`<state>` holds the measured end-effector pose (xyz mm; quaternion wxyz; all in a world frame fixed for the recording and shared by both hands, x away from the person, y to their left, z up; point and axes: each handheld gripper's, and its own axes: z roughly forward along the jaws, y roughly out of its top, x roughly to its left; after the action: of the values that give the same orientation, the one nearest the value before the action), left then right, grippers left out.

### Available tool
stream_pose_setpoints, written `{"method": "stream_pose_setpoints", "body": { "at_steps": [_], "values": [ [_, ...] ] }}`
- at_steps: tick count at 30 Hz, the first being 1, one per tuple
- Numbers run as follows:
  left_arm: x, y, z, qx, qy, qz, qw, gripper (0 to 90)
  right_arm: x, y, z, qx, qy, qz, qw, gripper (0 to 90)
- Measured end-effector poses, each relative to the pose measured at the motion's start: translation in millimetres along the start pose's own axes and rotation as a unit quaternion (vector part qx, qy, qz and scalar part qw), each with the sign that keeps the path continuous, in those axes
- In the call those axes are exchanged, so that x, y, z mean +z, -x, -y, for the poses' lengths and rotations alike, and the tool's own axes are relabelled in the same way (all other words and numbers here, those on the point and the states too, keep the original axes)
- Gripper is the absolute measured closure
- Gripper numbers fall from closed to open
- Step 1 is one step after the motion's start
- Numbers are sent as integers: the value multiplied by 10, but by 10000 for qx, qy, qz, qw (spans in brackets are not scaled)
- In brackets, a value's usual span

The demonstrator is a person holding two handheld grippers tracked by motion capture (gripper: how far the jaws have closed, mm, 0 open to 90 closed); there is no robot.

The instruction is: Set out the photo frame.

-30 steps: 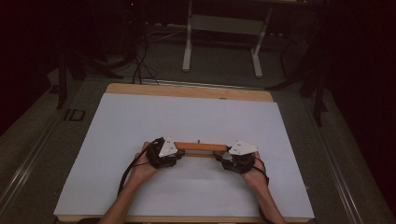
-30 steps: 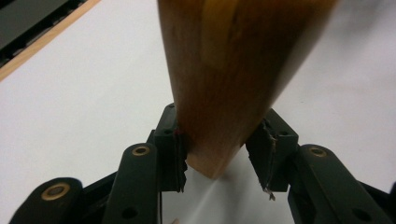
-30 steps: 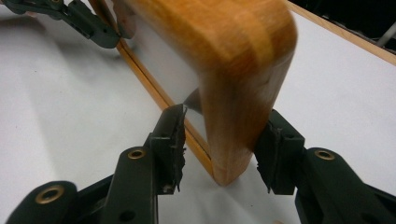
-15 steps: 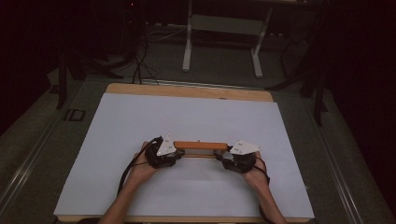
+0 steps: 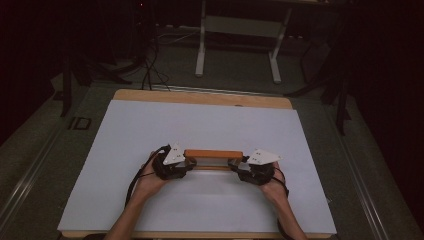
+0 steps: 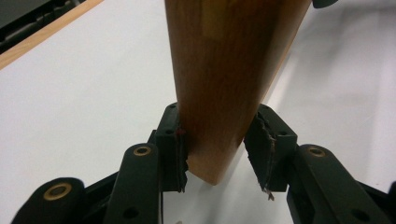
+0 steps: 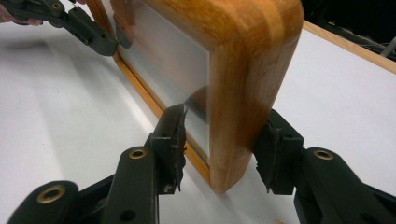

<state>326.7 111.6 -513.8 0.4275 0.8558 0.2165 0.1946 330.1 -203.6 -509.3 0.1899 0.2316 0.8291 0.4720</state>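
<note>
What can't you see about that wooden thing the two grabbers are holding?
- What the wooden frame really is: tiny and edge-on in the high view.
- What its grey panel shows: pale glare in the right gripper view.
- Its top: cut off by the left gripper view's upper edge.
- Whether its bottom touches the table: the left gripper and right gripper cover its ends.

I see a wooden frame [image 5: 213, 154] with a glassy panel [image 7: 173, 70] standing on edge near the table's front.
</note>
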Motion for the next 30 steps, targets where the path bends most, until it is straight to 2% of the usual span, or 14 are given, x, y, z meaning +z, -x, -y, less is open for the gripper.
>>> {"method": "stream_pose_setpoints", "body": {
  "at_steps": [10,15,20,25,30],
  "values": [
    [-50,-65,32,-385,-70,294,9988,601,27,-14,-26,200,-32,-124,9997,562],
    [-105,-103,67,-635,-15,460,9969,601,29,-7,-42,441,18,-325,9985,569],
    [-125,-128,106,-777,-87,533,9955,601,73,-24,-46,526,-36,-409,9978,570],
    [-144,-168,143,-948,-110,645,9933,600,108,-24,-42,699,-60,-512,9962,573],
    [-141,-228,207,-1191,-190,814,9894,600,172,-22,-37,912,-182,-649,9935,577]
  ]
}}
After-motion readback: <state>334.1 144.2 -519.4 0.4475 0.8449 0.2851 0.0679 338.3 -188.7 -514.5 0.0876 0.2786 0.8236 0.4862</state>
